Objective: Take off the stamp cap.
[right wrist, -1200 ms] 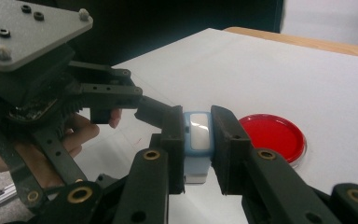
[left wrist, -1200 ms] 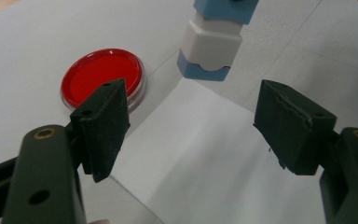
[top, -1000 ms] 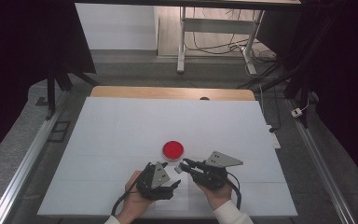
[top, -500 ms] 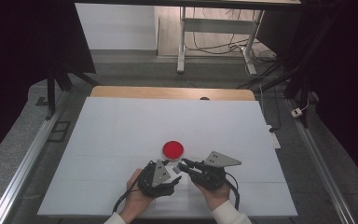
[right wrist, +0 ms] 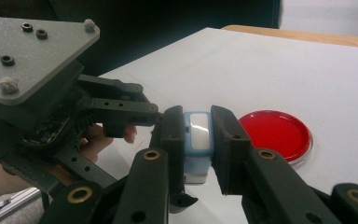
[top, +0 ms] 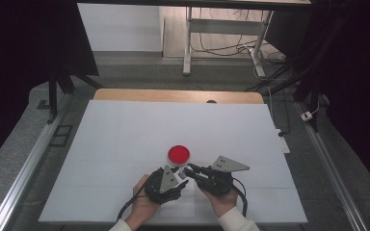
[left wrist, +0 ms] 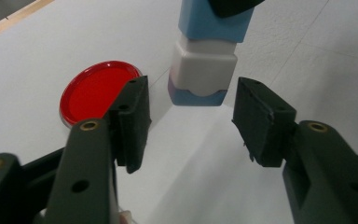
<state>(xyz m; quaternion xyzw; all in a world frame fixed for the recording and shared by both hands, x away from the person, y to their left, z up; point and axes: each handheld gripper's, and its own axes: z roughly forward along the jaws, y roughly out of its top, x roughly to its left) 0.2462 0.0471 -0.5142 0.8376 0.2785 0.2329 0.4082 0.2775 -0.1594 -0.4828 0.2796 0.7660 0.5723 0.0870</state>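
My right gripper (right wrist: pixel 196 135) is shut on a small blue-and-white block (right wrist: pixel 198 136), held just above the white table near its front edge. In the left gripper view the block (left wrist: pixel 203 60) hangs ahead of my left gripper (left wrist: pixel 189 121), which is open, its jaws wide apart and short of the block. A round red dish (top: pixel 178 154) lies flat on the table just beyond both grippers; it also lies at the left (left wrist: pixel 98 91) in the left gripper view. In the high view the left gripper (top: pixel 180 181) and right gripper (top: pixel 191 170) point at each other, almost touching.
The white table board (top: pixel 125 130) spreads wide to the left, right and back, with a wooden edge (top: pixel 173 95) at the far side. Metal rails (top: pixel 24 168) run along both sides. A table frame and cables (top: pixel 221 43) stand on the floor beyond.
My left gripper has edged slightly right, toward the block in the right gripper. The right gripper and the red dish have stayed in place.
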